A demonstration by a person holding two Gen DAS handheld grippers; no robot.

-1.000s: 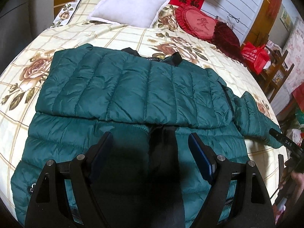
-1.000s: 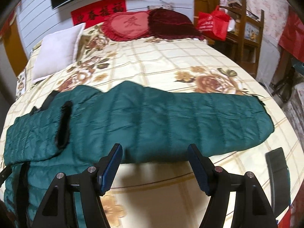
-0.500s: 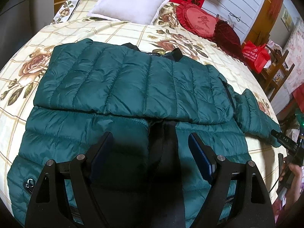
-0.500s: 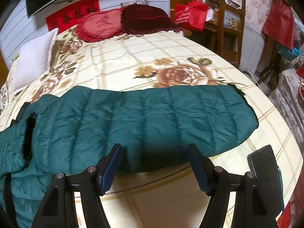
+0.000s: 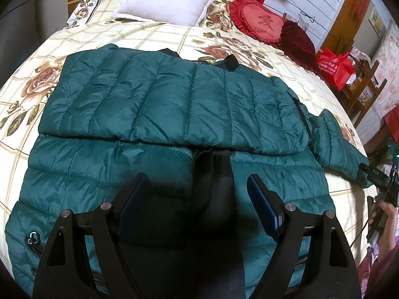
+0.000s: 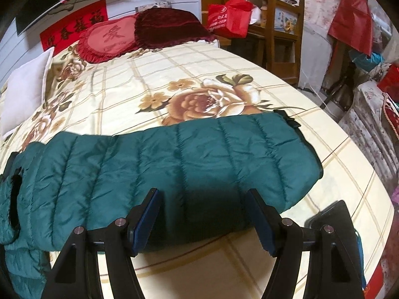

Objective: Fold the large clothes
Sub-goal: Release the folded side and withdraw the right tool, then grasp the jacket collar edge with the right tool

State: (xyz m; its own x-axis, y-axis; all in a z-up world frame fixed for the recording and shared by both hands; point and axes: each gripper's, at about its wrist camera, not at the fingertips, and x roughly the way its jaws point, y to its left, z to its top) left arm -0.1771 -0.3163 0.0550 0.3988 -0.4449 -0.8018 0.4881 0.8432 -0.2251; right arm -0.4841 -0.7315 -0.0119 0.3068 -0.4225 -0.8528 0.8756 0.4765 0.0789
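Observation:
A dark green quilted puffer jacket point(image 5: 174, 104) lies spread on a floral bedspread point(image 5: 212, 39), its left sleeve folded across the chest. My left gripper point(image 5: 197, 189) is open and empty, just above the jacket's lower front by the black zipper strip point(image 5: 219, 174). The jacket's right sleeve point(image 6: 189, 154) stretches out sideways over the bed in the right wrist view. My right gripper point(image 6: 203, 204) is open and empty, its fingers straddling the near edge of that sleeve. The sleeve's cuff point(image 6: 289, 122) lies at the right.
A white pillow point(image 5: 169, 2) and red heart cushions point(image 5: 261, 25) lie at the head of the bed. A black flat device point(image 6: 331, 226) lies on the bed right of my right gripper. A wooden chair point(image 6: 281, 25) and a red bag point(image 6: 229, 17) stand beside the bed.
My right gripper moved right along the sleeve and closer, so its fingers now reach over the sleeve's edge. My left gripper drew back slightly and higher. Both stayed open.

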